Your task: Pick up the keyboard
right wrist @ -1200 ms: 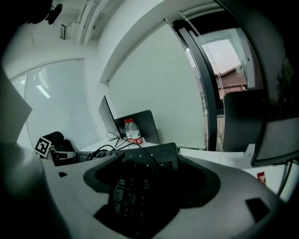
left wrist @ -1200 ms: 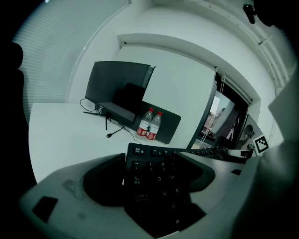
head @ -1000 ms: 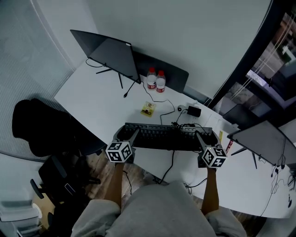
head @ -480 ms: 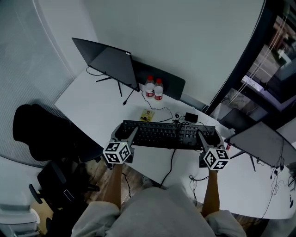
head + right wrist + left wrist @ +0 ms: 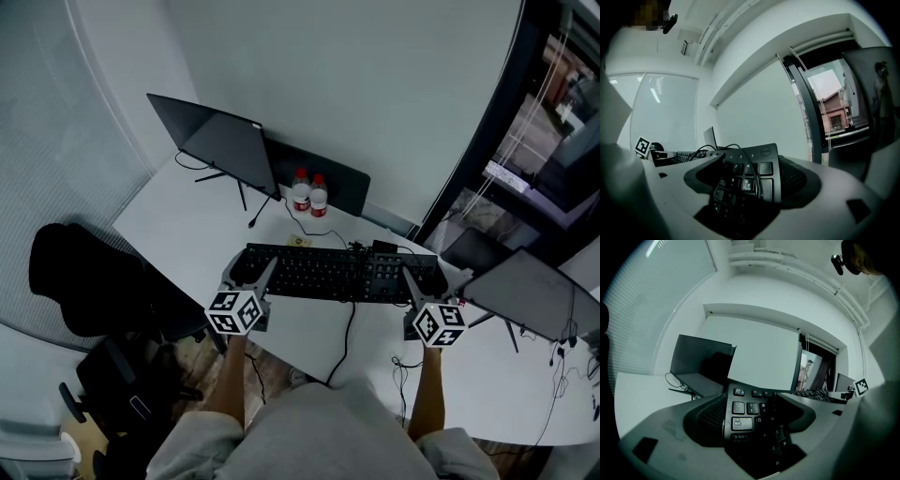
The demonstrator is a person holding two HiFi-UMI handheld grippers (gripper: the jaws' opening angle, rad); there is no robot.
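The black keyboard hangs level above the white table, held at both ends. My left gripper is shut on its left end, where the Tab and number keys sit between the jaws. My right gripper is shut on its right end, clamping the number pad. The keyboard's black cable hangs from its middle down over the table's front edge; another loop of cable lies across the number pad.
A dark monitor stands at the table's back left, with two red-capped bottles beside it. A second monitor stands at the right. A black office chair is left of the table. Loose cables lie near the right gripper.
Both grippers have raised the keyboard off the table; it now covers the small yellow item and the adapter that lay behind it. The jaws stayed shut throughout.
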